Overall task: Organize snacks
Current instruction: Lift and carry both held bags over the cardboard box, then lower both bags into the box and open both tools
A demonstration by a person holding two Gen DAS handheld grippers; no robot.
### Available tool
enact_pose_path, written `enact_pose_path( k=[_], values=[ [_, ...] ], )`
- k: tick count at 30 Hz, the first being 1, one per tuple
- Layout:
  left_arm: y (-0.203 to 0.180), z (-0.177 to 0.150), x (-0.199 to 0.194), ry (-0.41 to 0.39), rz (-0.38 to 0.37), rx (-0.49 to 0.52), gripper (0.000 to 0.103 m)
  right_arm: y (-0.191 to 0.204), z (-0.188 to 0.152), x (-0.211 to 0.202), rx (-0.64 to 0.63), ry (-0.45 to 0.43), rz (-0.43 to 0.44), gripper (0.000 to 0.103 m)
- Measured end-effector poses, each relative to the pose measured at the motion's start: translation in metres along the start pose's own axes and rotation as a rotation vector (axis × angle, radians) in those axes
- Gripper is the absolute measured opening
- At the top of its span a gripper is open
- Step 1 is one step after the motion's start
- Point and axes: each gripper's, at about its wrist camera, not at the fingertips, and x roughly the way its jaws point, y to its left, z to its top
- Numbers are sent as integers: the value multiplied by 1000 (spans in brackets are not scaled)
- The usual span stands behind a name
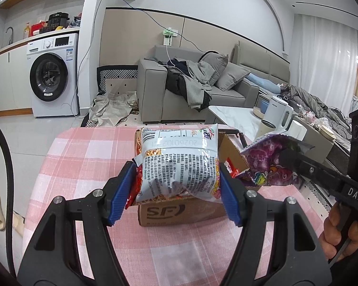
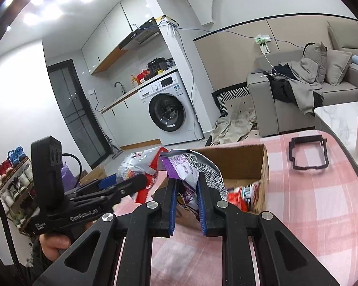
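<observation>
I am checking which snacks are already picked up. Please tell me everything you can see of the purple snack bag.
The purple snack bag is a glossy, crinkled foil pouch, purple with cartoon prints on one side and silver with dense print on the other. The right hand-held gripper is shut on it, pinching one end. It hangs in the air, tilted, above the open cardboard box on the pink checked tablecloth. Nothing else visibly touches it.

Both wrist views close, angled down, sharing cardboard box (image 1: 179, 211) (image 2: 238, 164).
</observation>
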Motion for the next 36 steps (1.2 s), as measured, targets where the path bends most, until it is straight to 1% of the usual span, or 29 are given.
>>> enact_pose_path(
  k=[9, 11, 17, 27, 36],
  values=[
    [-2, 19, 31, 3, 19, 8, 65, -4, 23, 12, -2, -29, -10, 16],
    [-2, 23, 39, 4, 22, 8, 65, -6, 25, 19, 3, -22, -12, 16],
    [-3, 28, 64, 9, 51, 17, 65, -15, 26, 38, 10, -8, -23, 16],
    [4, 33, 100, 34, 74, 8, 65, -34, 31, 64, 37, 3, -58, 16],
    [3, 30, 125, 53, 81, 9, 65, -45, 29, 82, 69, 6, -80, 16]
  ],
)
